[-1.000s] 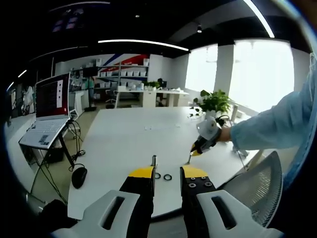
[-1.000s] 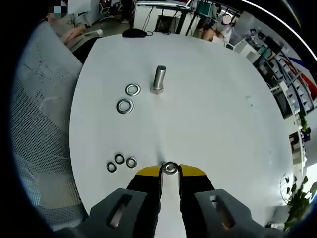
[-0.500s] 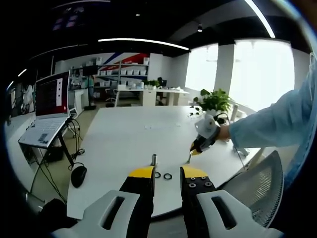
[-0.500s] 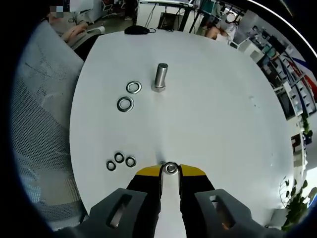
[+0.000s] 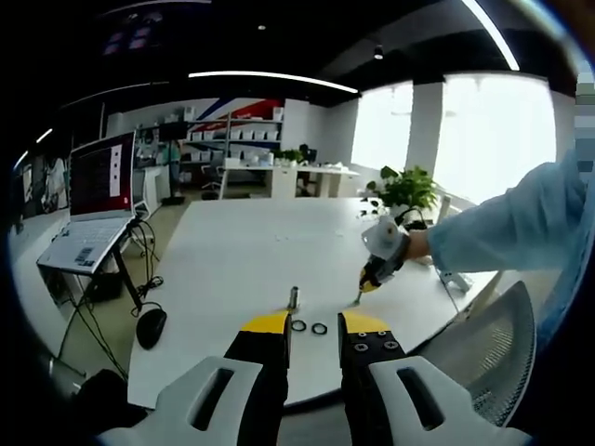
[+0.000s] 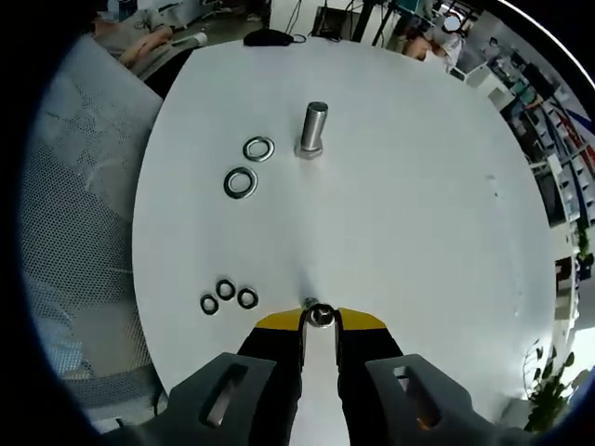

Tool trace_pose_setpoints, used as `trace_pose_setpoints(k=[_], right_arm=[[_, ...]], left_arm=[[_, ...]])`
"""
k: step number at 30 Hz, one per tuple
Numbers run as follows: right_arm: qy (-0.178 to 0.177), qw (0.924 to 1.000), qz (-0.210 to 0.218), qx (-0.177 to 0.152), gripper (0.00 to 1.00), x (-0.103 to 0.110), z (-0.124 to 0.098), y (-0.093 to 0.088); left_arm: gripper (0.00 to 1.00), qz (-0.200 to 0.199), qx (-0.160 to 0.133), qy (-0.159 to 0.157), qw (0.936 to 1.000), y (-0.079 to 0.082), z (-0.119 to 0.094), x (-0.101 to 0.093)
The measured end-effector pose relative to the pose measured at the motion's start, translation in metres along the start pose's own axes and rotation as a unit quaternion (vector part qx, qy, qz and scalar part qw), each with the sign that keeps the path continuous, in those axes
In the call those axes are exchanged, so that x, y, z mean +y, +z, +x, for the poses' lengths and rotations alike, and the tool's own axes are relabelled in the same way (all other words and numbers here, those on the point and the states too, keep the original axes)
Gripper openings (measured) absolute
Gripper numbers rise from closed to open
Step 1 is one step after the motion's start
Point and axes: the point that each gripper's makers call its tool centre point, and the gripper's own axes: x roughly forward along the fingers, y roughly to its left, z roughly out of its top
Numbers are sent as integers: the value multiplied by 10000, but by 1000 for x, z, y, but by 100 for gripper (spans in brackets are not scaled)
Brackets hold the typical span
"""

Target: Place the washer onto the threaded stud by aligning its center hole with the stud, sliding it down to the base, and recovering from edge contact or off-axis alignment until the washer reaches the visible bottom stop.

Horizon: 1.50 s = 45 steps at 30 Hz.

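Note:
A steel threaded stud (image 6: 314, 130) stands upright on its hex base on the white table (image 6: 418, 214). In the left gripper view the stud (image 5: 293, 298) rises just past my left gripper (image 5: 315, 321), which is open with nothing between its jaws. My right gripper (image 6: 320, 321) is shut on a small washer (image 6: 320, 314), held low over the table and well short of the stud. A person's hand holds that right gripper (image 5: 364, 286) to the right of the stud in the left gripper view. Two larger washers (image 6: 258, 149) (image 6: 240, 182) lie left of the stud.
Three small dark washers (image 6: 226, 295) lie near the table's edge, left of my right jaws. A mesh chair (image 6: 65, 204) stands by that edge. A laptop (image 5: 93, 200) on a stand, a mouse (image 5: 151, 327) and a potted plant (image 5: 402, 190) surround the table.
The right gripper view has shifted a little, so the stud now sits slightly higher and to the right. The washer stays clamped. The left gripper view is nearly the same.

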Motion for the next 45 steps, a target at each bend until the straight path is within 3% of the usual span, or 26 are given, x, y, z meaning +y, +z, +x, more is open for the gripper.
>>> trace_pose_setpoints(k=[27,34,37,41,45], right_arm=[[270,9991,276,187,13,14,33,-19],[296,9988,376,137,14,14,32,-18],[295,9982,525,-20,16,15,32,-16],[108,9969,767,-153,27,9,26,-15],[122,9931,1077,-436,27,8,16,-10]], left_arm=[[16,-102,-44,79,9999,1,8,10],[15,-201,-185,116,9996,10,9,15],[15,-221,-236,103,9994,13,9,16],[15,-200,-223,99,9995,12,9,16],[15,-172,-215,76,9996,12,10,14]])
